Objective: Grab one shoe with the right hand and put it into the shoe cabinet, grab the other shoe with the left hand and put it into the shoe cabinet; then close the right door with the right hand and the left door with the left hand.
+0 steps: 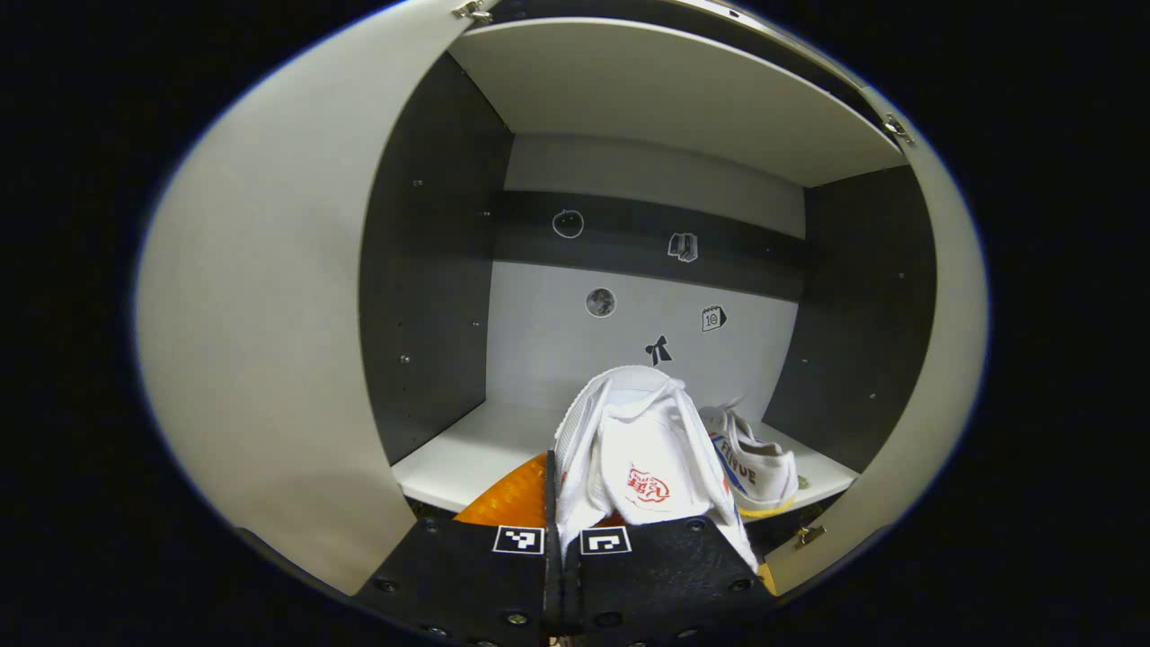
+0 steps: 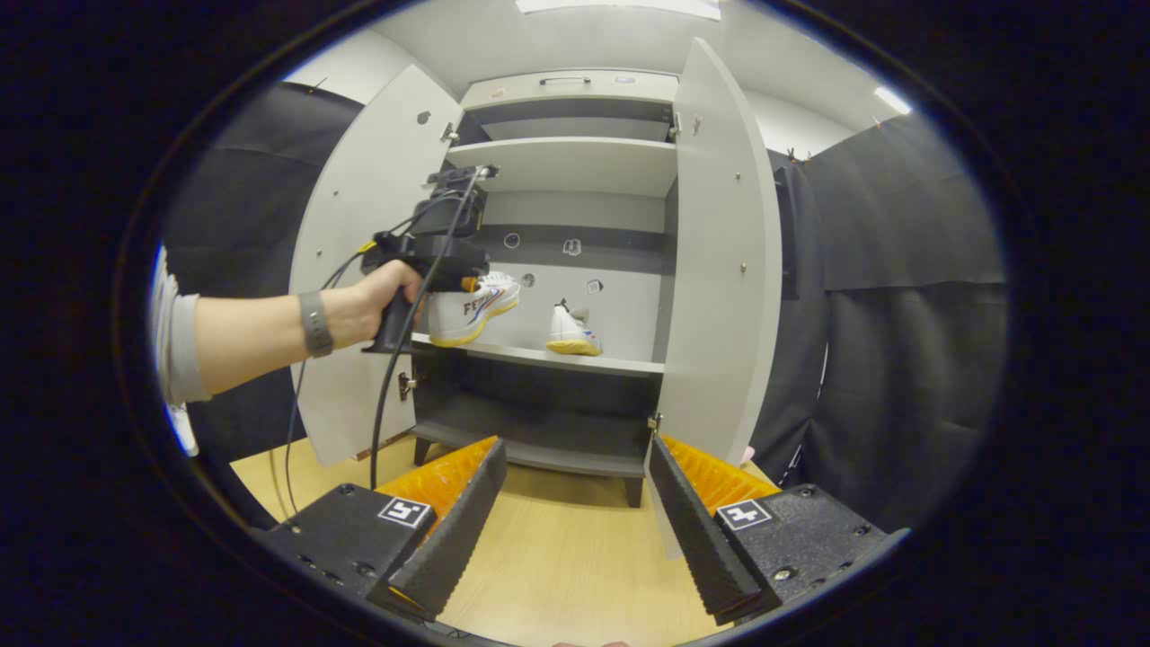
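Observation:
My left gripper (image 1: 561, 503) is shut on a white shoe (image 1: 638, 449) by its upper and holds it just in front of the cabinet's middle shelf (image 1: 467, 458). The other white shoe (image 1: 755, 463) rests on that shelf at the right. In the right gripper view a hand holds the left gripper (image 2: 431, 261), with the gripped shoe (image 2: 472, 310) tilted above the shelf (image 2: 611, 362) at its left end. The second shoe (image 2: 572, 334) stands further right. My right gripper (image 2: 575, 449) is open and empty, low in front of the cabinet.
Both cabinet doors stand wide open: the left door (image 2: 359, 270) and the right door (image 2: 723, 261). An upper shelf (image 2: 575, 162) sits overhead and a lower shelf (image 2: 548, 445) below. A cable hangs from the left gripper. The floor (image 2: 566, 557) is pale wood.

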`<act>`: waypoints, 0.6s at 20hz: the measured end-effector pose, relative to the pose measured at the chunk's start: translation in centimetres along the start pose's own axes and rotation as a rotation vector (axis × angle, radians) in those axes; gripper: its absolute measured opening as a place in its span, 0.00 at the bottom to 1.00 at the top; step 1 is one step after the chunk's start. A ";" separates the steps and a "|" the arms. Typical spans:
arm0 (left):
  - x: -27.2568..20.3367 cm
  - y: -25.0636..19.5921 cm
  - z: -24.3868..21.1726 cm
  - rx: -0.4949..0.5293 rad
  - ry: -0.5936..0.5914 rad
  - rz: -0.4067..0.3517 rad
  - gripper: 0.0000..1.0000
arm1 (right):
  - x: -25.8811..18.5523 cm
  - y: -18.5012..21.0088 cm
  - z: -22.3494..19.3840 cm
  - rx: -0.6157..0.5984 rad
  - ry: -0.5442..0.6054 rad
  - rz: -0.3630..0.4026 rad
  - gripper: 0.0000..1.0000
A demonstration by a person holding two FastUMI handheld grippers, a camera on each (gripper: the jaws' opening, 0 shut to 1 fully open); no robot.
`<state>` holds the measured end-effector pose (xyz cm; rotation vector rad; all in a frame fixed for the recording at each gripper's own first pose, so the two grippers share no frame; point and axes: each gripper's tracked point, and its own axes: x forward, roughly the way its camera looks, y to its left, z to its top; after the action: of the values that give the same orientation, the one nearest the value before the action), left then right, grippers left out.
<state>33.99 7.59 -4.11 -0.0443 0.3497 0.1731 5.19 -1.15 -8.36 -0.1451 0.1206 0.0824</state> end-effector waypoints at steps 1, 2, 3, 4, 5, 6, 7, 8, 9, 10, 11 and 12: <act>1.9 0.3 0.2 0.023 0.014 0.028 0.00 | -0.1 -0.3 0.0 0.002 0.000 -0.006 1.00; 3.4 0.4 0.2 0.027 0.047 0.044 0.00 | -0.1 -0.7 0.0 0.004 0.004 -0.015 1.00; 4.6 0.1 0.0 0.011 0.080 0.048 0.00 | -0.2 -1.0 -0.1 0.007 0.004 -0.024 1.00; 5.8 0.1 -0.3 -0.002 0.111 0.046 0.00 | -0.2 -1.4 -0.1 0.013 0.006 -0.036 1.00; 6.9 0.0 -1.0 -0.002 0.151 0.044 0.00 | -0.3 -1.7 -0.2 0.018 0.008 -0.044 1.00; 7.6 0.1 -1.9 0.007 0.190 0.048 0.00 | -0.3 -2.2 -0.3 0.020 0.013 -0.055 1.00; 8.1 0.4 -2.8 0.021 0.222 0.065 0.00 | -0.3 -2.6 -0.4 0.020 0.015 -0.067 1.00; 8.6 0.7 -3.5 0.029 0.249 0.081 0.00 | -0.3 -3.1 -0.4 0.022 0.018 -0.079 1.00; 9.0 0.8 -4.1 0.028 0.279 0.085 0.12 | -0.3 -3.5 -0.5 0.027 0.020 -0.088 1.00; 9.1 0.6 -4.2 0.011 0.301 0.076 0.01 | -0.3 -3.8 -0.5 0.033 0.020 -0.096 1.00; 9.4 0.3 -4.5 -0.010 0.317 0.058 0.12 | -0.2 -4.0 -0.5 0.040 0.022 -0.101 1.00; 9.4 0.0 -4.6 -0.023 0.331 0.029 0.02 | -0.1 -4.2 -0.7 0.042 0.025 -0.106 1.00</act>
<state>41.14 8.74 -11.65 -0.0914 0.6789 0.1991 5.38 -5.42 -8.41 -0.1105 0.1395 -0.0274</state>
